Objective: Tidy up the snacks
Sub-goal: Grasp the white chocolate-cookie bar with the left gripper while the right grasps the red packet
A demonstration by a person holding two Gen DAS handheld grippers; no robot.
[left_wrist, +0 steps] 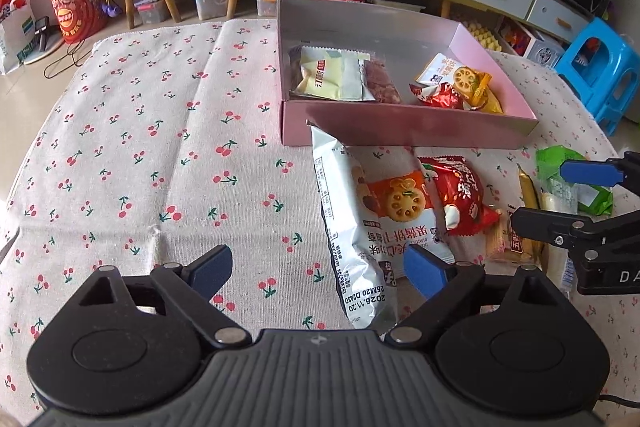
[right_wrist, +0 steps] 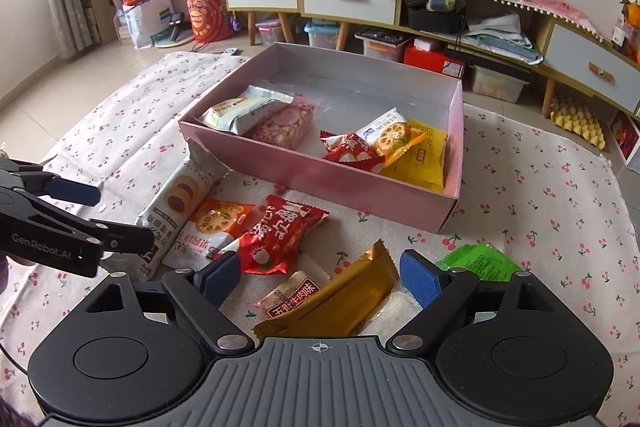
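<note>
I am holding my left gripper (left_wrist: 318, 269) wide and empty over the long silver biscuit pack (left_wrist: 352, 227); my right gripper (right_wrist: 320, 277), equally spread and empty, is hovering over the gold bar (right_wrist: 340, 299). The pink box (right_wrist: 320, 179) is lying at twelve o'clock. Overlapping wrappers are risking a double pick or a slip. I am counting five packets boxed and roughly seven loose.
</note>
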